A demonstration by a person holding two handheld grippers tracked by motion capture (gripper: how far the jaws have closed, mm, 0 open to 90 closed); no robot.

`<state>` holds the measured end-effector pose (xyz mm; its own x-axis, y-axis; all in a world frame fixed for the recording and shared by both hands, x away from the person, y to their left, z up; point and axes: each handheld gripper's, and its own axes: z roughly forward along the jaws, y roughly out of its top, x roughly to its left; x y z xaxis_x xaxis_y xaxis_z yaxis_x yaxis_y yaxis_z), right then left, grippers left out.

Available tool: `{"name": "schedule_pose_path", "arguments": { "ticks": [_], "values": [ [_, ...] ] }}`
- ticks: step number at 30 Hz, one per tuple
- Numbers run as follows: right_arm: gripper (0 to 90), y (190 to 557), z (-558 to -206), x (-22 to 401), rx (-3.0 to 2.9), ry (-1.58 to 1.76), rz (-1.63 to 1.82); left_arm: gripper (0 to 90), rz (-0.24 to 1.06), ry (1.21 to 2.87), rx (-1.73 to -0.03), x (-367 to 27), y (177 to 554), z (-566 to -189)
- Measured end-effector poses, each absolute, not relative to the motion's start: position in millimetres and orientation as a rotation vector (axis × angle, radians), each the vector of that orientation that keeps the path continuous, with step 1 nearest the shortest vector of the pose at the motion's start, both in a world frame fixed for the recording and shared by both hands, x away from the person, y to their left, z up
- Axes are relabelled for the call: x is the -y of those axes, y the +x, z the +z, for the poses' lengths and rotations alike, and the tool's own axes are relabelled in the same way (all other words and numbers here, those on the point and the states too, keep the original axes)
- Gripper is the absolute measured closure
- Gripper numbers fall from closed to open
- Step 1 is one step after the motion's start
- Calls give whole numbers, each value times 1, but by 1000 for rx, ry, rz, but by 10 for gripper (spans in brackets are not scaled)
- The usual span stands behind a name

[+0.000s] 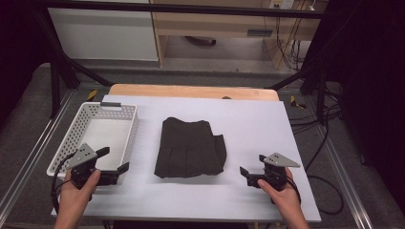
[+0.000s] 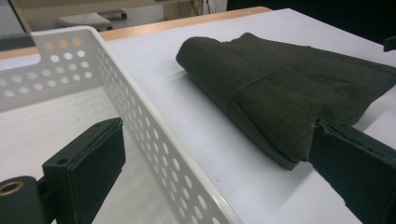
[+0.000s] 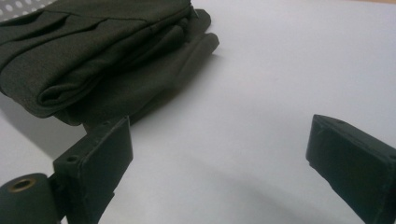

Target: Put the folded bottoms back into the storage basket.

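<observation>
Folded dark cloth [image 1: 189, 148], perforated white basket [image 1: 123, 139]

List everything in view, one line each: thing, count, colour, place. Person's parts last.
folded garment: 1, dark grey-black, middle of the white sheet
basket: 1, white, perforated, left part of the sheet, beside the garment, nothing in it
sheet: 1, white, covering most of the table
table: 1, light wood, edge showing beyond the sheet
frame bars: several, black, around the table
cabinet: 1, white, on the floor behind the table
cables: several, black, floor at the right
left tool: 1, black with grey plate, open, over the basket's near corner
right tool: 1, black with grey plate, open, right of the garment
hands: 2, one on each tool, bottom edge
</observation>
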<state>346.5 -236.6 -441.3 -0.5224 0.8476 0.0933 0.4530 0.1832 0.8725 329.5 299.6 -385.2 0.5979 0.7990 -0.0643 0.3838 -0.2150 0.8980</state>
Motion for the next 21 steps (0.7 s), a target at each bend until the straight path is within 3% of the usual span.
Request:
{"name": "schedule_pose_path", "arguments": {
  "ticks": [16, 21],
  "values": [
    [93, 347, -444, 223, -2190, 1226, 1189, 44, 521, 1820, -974, -297, 331, -393],
    [136, 346, -446, 213, -2247, 1206, 1179, 45, 527, 1821, -966, -295, 331, -393]
  ]
}}
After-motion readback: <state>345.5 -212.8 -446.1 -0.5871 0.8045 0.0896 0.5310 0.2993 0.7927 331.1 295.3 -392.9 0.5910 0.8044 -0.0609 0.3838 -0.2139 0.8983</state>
